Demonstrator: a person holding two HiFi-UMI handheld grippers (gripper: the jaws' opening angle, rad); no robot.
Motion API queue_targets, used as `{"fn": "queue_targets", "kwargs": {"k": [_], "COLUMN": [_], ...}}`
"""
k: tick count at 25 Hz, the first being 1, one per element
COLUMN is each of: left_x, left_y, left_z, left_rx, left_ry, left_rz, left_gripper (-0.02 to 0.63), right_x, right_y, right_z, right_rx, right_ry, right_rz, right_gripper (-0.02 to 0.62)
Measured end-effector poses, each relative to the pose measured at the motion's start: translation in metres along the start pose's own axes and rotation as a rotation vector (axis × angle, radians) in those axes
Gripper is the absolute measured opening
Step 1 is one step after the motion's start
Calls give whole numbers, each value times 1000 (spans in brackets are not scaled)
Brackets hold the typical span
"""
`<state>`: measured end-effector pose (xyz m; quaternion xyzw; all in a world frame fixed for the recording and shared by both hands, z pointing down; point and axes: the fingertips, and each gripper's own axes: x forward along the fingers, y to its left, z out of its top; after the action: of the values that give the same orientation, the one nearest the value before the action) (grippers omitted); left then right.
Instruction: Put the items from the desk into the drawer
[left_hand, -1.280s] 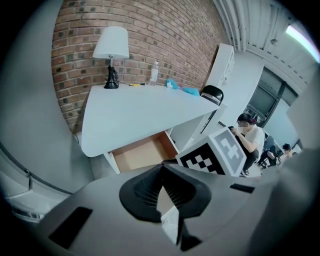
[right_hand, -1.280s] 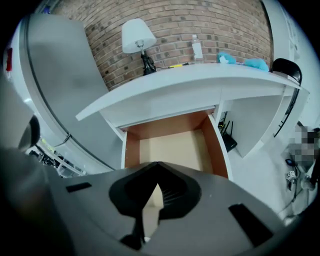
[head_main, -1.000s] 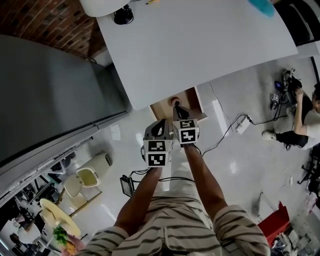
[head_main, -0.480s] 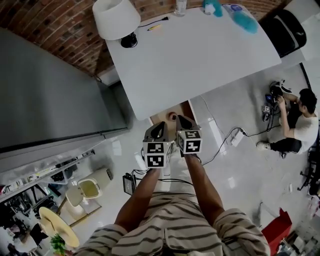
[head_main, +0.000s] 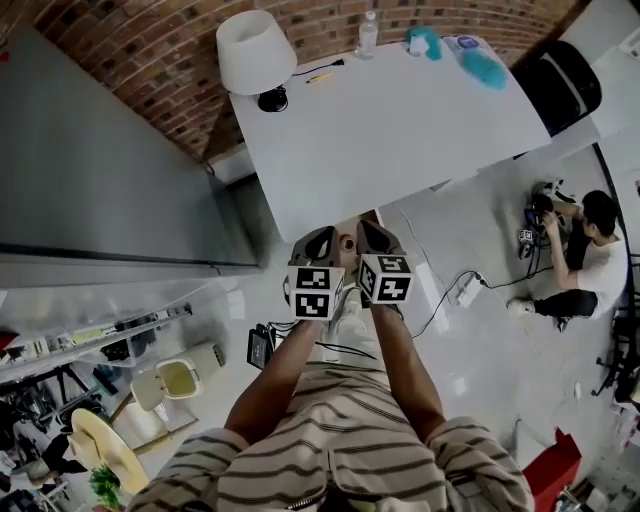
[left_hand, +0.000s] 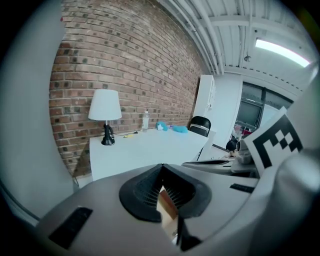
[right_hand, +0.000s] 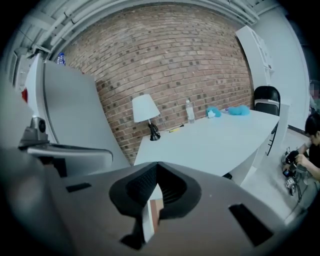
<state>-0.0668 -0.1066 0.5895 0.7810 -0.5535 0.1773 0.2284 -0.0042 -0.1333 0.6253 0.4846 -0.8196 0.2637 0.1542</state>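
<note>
Both of my grippers were up in front of me, side by side and close together, pointing toward the white desk (head_main: 400, 130). My left gripper (head_main: 322, 240) had its jaws closed tip to tip with nothing in them. Same with my right gripper (head_main: 368, 230): jaws together, empty.

The stuff I was meant to move all sat on the far side of the desk, along the brick wall (head_main: 150, 90) and well away from both grippers. A yellow pen (head_main: 322, 75) lay just beside the lamp (head_main: 256, 55), which stood at the far left corner. A clear bottle (head_main: 368, 35) stood upright further right. Over at the far right corner were a small teal thing (head_main: 425, 40) and a bigger fluffy teal thing (head_main: 484, 68); I couldn't tell what either one really was.

Just past the tips of my grippers, below the desk's near edge, a bit of brown wooden thing (head_main: 345, 240) showed. It was too hidden to say whether that was the drawer.

A black chair (head_main: 565, 85) stood off the desk's right end, and a person (head_main: 585, 250) sat on the floor further right.
</note>
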Motion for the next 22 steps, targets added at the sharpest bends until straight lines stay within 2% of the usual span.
{"fn": "queue_targets", "kwargs": {"k": [7,22], "left_x": [-19,-63], "left_y": [-9,-32], "left_z": [42,111], "left_rx": [41,125], "left_ry": [-84,-239], "left_rz": [-8,-33], "left_gripper": [6,6], "right_x": [-30,-86], "right_y": [13,39], "right_z": [47,121], "right_rx": [-35,-113], "right_ry": [-88,-269], "right_rz": [4,15], "right_gripper": [11,11]}}
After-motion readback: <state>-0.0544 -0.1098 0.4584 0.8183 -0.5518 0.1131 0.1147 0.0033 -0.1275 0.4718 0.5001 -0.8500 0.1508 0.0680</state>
